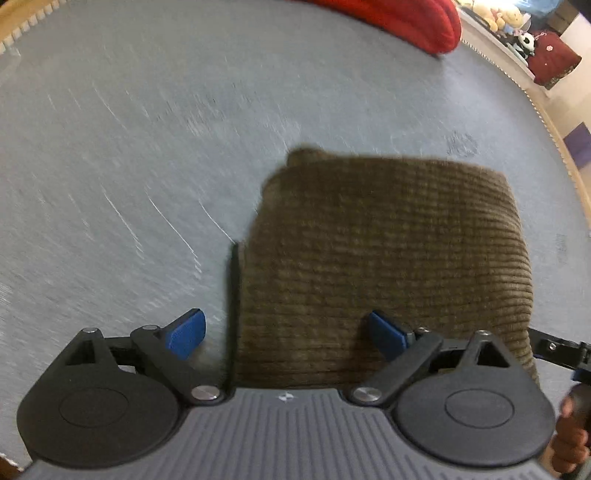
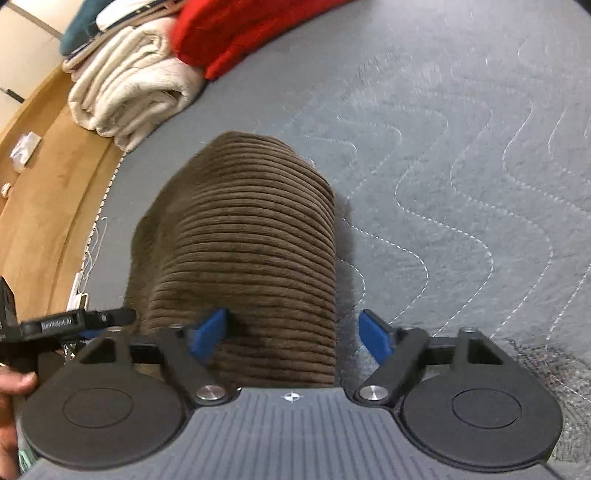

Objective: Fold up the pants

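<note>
One pair of folded brown corduroy pants (image 2: pixel 243 258) lies on one grey quilted mat (image 2: pixel 461 166). Two grippers are in view, a left gripper (image 1: pixel 286 332) and a right gripper (image 2: pixel 291 334), each with two blue pads. At the far edge sit one red cloth (image 2: pixel 240 33) and one rolled cream blanket (image 2: pixel 129 88).

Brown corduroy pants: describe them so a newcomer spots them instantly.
Start at the grey quilted mat covering the surface. Along its far edge sit a red fuzzy bundle and a cream rolled towel. Nearer, alone mid-mat, lie the brown corduroy pants, folded into a compact block, the only dark, ribbed fabric there.
</note>
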Demonstrator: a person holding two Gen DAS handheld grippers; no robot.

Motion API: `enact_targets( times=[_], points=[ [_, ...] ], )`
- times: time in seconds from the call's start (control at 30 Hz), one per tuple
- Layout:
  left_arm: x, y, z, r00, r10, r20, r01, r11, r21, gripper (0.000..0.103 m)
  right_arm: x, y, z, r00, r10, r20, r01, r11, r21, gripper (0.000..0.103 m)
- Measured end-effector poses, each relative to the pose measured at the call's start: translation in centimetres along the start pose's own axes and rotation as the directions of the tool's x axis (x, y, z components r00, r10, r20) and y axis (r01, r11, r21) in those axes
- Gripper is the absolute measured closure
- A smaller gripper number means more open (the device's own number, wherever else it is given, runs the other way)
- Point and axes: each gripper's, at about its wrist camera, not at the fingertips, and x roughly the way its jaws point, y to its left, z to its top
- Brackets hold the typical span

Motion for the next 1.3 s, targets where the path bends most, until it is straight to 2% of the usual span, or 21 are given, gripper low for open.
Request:
enact_targets(
  times=[0.1, 0.17, 0.23, 0.27, 0.33, 0.4, 0.5, 0.6, 0.67, 0.73, 0.83, 0.9, 1.0, 1.13, 1.3],
  points=[
    [1.2, 0.4, 0.2, 1.000, -0.008, -0.020, 0.008, 1.000, -0.024, 0.002, 0.8, -0.2, 1.0, 0.999, 0.042, -0.035, -0.041, 0.999, 0.028, 0.019],
    [1.3, 0.6, 0.3, 0.999, -0.022, -0.026, 0.021, 0.999, -0.035, 0.002, -0.1, 0.2, 1.8, 0.995, 0.098, -0.010, -0.098, 0.994, 0.037, 0.024],
    [1.1, 0.7, 0.1, 0.999, -0.032, -0.024, 0.031, 0.999, -0.033, 0.002, -0.8, 1.0, 2.2, 0.991, 0.137, 0.010, -0.137, 0.991, -0.009, 0.024],
    [1.2, 0.8, 0.0, 0.999, -0.037, -0.023, 0.037, 0.999, -0.029, 0.002, -0.6, 1.8, 2.1, 0.991, 0.133, -0.010, -0.133, 0.989, -0.067, 0.023],
    [2.3, 0.4, -0.3, 0.999, -0.043, -0.033, 0.042, 0.999, -0.032, 0.002, 0.8, 2.6, 1.5, 0.996, 0.060, -0.071, -0.070, 0.986, -0.151, 0.018],
    [3.1, 0.5, -0.8, 0.998, -0.047, -0.045, 0.046, 0.998, -0.042, 0.001, 2.5, 1.9, 0.9, 0.993, -0.002, -0.116, -0.011, 0.994, -0.112, 0.018],
    [4.1, 0.8, -0.7, 0.996, -0.072, -0.054, 0.068, 0.995, -0.072, 0.001, 3.5, 0.2, 1.0, 0.991, 0.015, -0.134, -0.015, 1.000, 0.003, 0.017],
    [4.7, 0.6, -0.7, 0.995, -0.087, -0.057, 0.082, 0.993, -0.084, 0.002, 3.7, -0.1, 0.5, 0.993, 0.027, -0.117, -0.024, 0.999, 0.024, 0.018],
    [5.1, 0.4, -0.7, 0.996, -0.076, -0.050, 0.071, 0.994, -0.085, 0.005, 3.6, -0.2, 0.3, 0.995, 0.034, -0.091, -0.031, 0.999, 0.027, 0.034],
    [4.7, -0.1, -0.7, 0.998, -0.059, -0.038, 0.057, 0.996, -0.068, 0.011, 3.3, -0.4, 0.3, 0.996, 0.036, -0.076, -0.033, 0.999, 0.037, 0.046],
    [3.5, -1.5, -0.7, 0.999, -0.036, -0.007, 0.036, 0.999, -0.036, 0.026, 2.0, -0.5, 1.0, 0.997, 0.061, -0.047, -0.058, 0.996, 0.064, 0.059],
    [2.7, -2.2, -0.4, 0.998, -0.056, 0.025, 0.056, 0.998, -0.021, 0.044, 1.0, -0.3, 1.7, 0.998, 0.068, -0.008, -0.068, 0.997, 0.031, 0.063],
    [1.8, -3.8, 0.2, 0.987, -0.143, 0.070, 0.144, 0.990, -0.010, 0.058, -1.5, -0.2, 3.0, 0.995, 0.066, 0.076, -0.066, 0.998, -0.012, 0.066],
    [0.9, -8.4, 0.5, 0.965, -0.217, 0.148, 0.208, 0.975, 0.075, 0.059, -5.3, -2.3, 5.4, 0.981, 0.051, 0.186, -0.050, 0.999, -0.012, 0.067],
    [-0.7, -14.2, 0.7, 0.907, -0.320, 0.272, 0.281, 0.944, 0.175, 0.059, -10.5, -5.4, 6.7, 0.943, 0.026, 0.331, 0.004, 0.996, -0.088, 0.067]
  ],
)
